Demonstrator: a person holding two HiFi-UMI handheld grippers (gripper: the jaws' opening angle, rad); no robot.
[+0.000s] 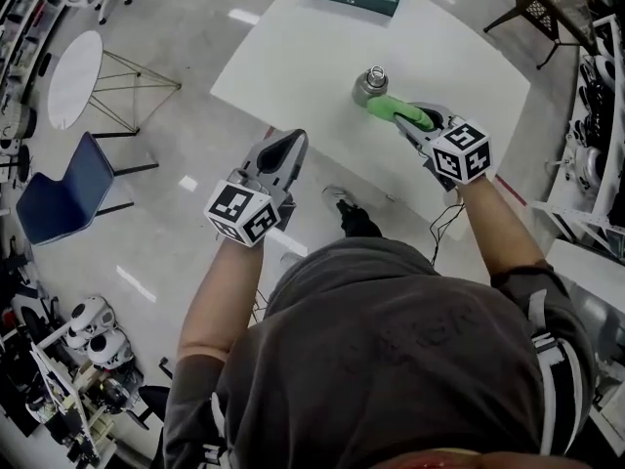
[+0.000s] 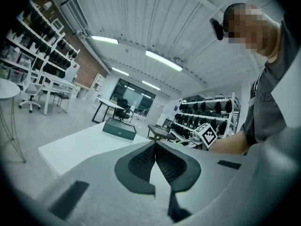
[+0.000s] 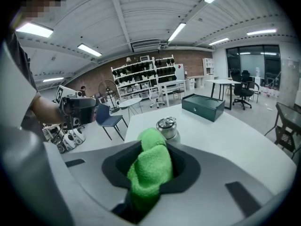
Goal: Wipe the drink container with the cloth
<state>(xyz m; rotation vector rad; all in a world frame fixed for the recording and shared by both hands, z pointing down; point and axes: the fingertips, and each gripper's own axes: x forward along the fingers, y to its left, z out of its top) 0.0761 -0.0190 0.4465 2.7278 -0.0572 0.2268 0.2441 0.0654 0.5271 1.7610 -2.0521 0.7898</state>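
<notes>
Green cloth [image 3: 150, 171] is pinched in right claw [image 1: 410, 117], its tip just beside steel drink container [image 1: 371, 85] standing upright on white desk [image 1: 293, 57]. Closed and empty, left claw [image 1: 289, 147] hangs near desk's edge.

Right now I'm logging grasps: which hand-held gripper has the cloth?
The right hand-held gripper: its jaws clamp the green cloth near the metal drink container; the left hand-held gripper is shut on nothing.

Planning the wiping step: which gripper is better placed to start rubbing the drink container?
Right. The right gripper is shut on the green fluffy cloth, whose tip is close to the silver metal drink container. The left gripper is shut, empty and farther away.
</notes>
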